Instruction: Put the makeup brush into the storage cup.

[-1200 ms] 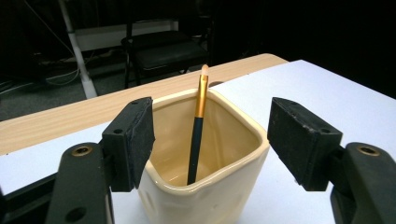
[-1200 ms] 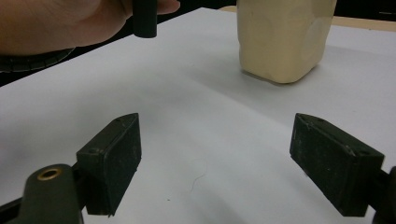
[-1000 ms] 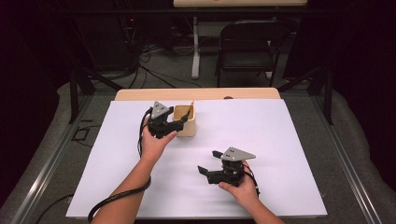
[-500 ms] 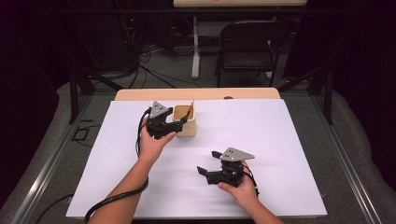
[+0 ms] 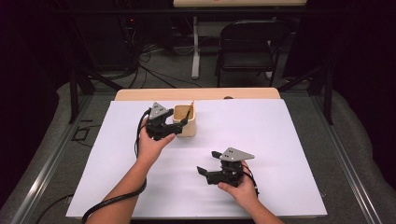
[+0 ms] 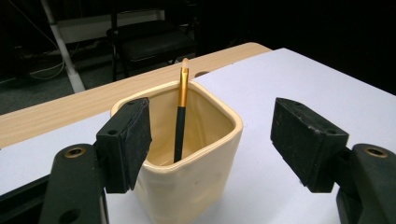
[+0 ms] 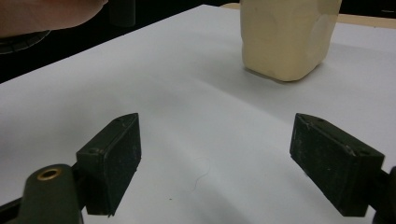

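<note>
The cream cup (image 6: 187, 154) stands near the far edge of the white sheet (image 5: 280, 140), a thin brush (image 6: 180, 119) leaning inside. It looks rigid, glazed, slippery, breakable. The left gripper (image 6: 219, 135) straddles its rim, jaws spread; gripping across the walls seems safest. The right gripper (image 7: 224, 163), nearer the person than the cup, gapes empty.

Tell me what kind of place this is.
Probably a lab or studio set up for recording: a table under a white sheet, dark curtains around it, cables across the floor and a folding chair behind.
</note>
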`<action>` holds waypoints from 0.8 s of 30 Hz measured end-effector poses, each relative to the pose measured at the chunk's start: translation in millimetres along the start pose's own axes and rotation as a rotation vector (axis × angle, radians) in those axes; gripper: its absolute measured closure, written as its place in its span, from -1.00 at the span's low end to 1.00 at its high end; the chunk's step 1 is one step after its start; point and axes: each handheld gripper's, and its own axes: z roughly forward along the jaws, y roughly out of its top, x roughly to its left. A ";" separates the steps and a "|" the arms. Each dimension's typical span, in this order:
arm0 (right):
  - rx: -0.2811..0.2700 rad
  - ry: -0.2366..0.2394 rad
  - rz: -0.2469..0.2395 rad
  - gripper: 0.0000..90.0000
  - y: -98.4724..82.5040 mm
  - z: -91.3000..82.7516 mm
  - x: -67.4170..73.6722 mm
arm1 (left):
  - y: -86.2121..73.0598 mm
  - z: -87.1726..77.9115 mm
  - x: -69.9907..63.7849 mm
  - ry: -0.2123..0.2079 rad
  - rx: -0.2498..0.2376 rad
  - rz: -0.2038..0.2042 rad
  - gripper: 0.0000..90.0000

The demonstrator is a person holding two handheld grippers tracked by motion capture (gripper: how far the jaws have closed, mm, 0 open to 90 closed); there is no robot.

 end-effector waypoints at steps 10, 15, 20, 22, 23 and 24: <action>0.003 0.001 -0.002 -0.64 0.0 0.2 0.4 | -0.2 -6.8 -1.4 -0.012 0.007 0.004 -0.35; 0.003 0.000 -0.003 -0.64 0.1 0.3 0.5 | -1.4 -10.5 -2.6 -0.016 0.009 0.006 -0.35; 0.002 0.001 -0.002 -0.64 -0.2 0.7 0.6 | -2.5 -14.5 -3.2 -0.022 0.010 0.006 -0.35; 0.003 0.001 -0.004 -0.64 0.0 0.6 0.8 | -3.0 -16.5 -3.4 -0.024 0.009 0.007 -0.35; 0.004 0.001 -0.004 -0.64 0.0 0.6 0.8 | -3.4 -17.3 -3.5 -0.026 0.006 0.007 -0.35; 0.004 0.001 -0.004 -0.64 0.0 0.6 0.9 | -3.8 -18.2 -3.5 -0.027 0.006 0.010 -0.35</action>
